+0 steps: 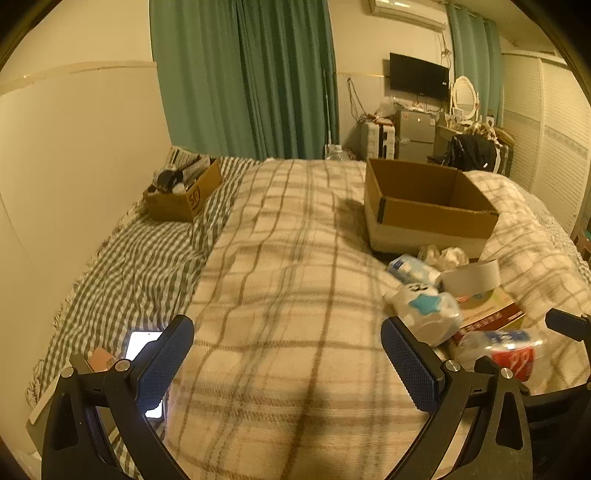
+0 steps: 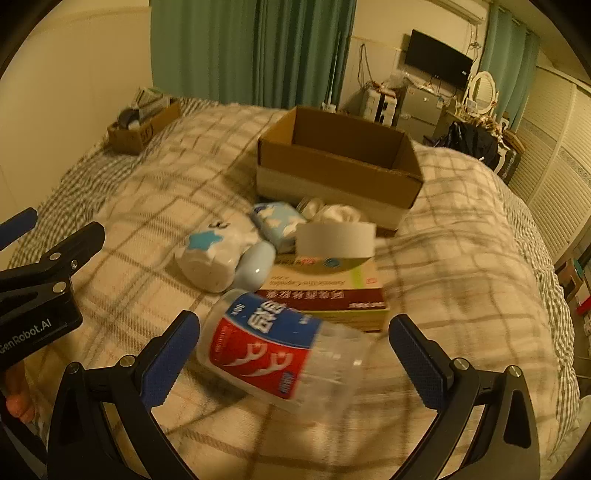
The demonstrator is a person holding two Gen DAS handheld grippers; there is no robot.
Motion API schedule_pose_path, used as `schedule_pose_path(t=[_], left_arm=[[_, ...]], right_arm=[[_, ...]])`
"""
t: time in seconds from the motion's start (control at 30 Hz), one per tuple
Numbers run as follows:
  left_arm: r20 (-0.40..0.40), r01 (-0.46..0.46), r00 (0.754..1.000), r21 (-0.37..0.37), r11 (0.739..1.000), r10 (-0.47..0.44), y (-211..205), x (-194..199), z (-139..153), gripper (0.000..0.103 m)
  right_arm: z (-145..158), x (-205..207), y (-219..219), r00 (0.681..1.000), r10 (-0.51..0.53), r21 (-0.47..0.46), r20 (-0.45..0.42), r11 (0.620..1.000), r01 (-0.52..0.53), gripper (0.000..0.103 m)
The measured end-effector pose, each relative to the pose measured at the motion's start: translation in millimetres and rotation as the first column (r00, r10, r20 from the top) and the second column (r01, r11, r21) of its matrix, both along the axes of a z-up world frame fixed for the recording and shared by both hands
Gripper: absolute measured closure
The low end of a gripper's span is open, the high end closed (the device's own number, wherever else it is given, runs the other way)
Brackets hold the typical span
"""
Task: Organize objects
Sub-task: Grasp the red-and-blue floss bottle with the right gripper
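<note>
Dim yellow light, green curtains (image 1: 243, 77), cream wall (image 1: 81, 140), wall-mounted television (image 1: 419, 76), plaid-covered bed (image 1: 280, 258)

Home bedroom; bed (image 1: 295, 295) with plaid blanket (image 2: 461, 240) fills the frame; green curtains (image 1: 243, 74) behind; wall TV (image 1: 419, 76), small fridge (image 1: 415, 129), oval vanity mirror (image 1: 464, 94), wall air conditioner (image 1: 406, 11), louvred wardrobe doors (image 1: 546, 129).

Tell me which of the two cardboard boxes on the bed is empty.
The larger open brown cardboard box beside the clutter pile shows only bare inner walls. The smaller brown cardboard box by the wall, near the green curtain, is stuffed with items.
</note>
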State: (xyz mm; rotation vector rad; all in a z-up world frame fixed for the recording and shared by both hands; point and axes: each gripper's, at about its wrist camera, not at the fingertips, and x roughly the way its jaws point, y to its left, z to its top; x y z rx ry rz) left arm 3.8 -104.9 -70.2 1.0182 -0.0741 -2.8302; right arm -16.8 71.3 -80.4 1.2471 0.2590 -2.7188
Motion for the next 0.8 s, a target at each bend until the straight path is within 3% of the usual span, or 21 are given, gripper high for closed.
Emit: schedule_pose_path(t=[0.17,0.37,0.47,0.63,0.8], left_arm=[[0.025,0.001,1.000,0.035,0.999,-0.002,-7,-3,-7,0.000],[0.046,0.016,0.999,0.028,0.999,-0.017,-2,-6,-13,0.000],[0.062,0.016,0.998,0.000,1.000,-0.016,3,-9,-15,0.000],[0.070,0.057,0.996,-0.027,0.998,-0.055,25,-20,-13,0.000],[0.087,0.135,0.987,0.002,0.991,-0.134,56,-38,-17,0.000]], right_arm=[[-19,-9,-13,0.999,-0.021,0.066,0.037,0.998,0.019,0.000],[-38,-21,7,0.990,-0.049,-0.015,0.133,0.999,0.051,0.004],[-25,-15,17,0.995,-0.036,-0.065,0.096,0.997,0.043,0.004],[21,-6,43,0.997,-0.032,-0.091,-0.070,0.996,0.026,0.004],[40,-13,74,0.989,-0.073,-0.111,-0.132,0.992,0.058,0.004]])
